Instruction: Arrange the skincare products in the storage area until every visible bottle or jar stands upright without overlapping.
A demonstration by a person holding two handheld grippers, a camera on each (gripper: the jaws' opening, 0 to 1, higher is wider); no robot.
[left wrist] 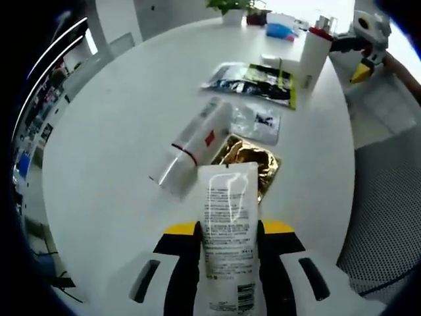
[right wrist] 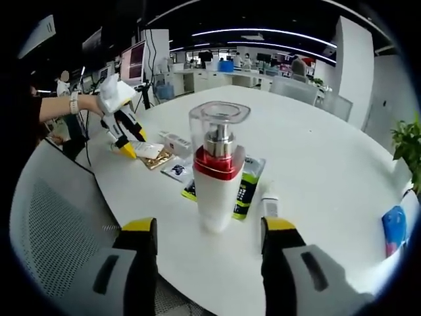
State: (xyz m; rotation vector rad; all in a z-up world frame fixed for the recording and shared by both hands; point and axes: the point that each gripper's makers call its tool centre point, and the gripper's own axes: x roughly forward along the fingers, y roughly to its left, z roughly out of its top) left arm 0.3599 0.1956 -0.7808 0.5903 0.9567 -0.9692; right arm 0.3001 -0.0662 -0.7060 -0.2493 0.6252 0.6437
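Two grippers over the white table (left wrist: 105,164).
Left gripper (left wrist: 229,232) clamps a tube (left wrist: 228,237) (lengthwise between jaws); right gripper (right wrist: 209,232) open, pump bottle (right wrist: 218,172) upright just ahead.

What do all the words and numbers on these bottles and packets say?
None can be read.
White tube held in the left gripper: rows of small print and a barcode, too blurred.
Lying white bottle: a red mark, no legible letters.
Black and green packet: print too small.
Pump bottle: no text visible.

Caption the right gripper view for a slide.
Open right gripper faces an upright red-collared pump bottle on the white table.
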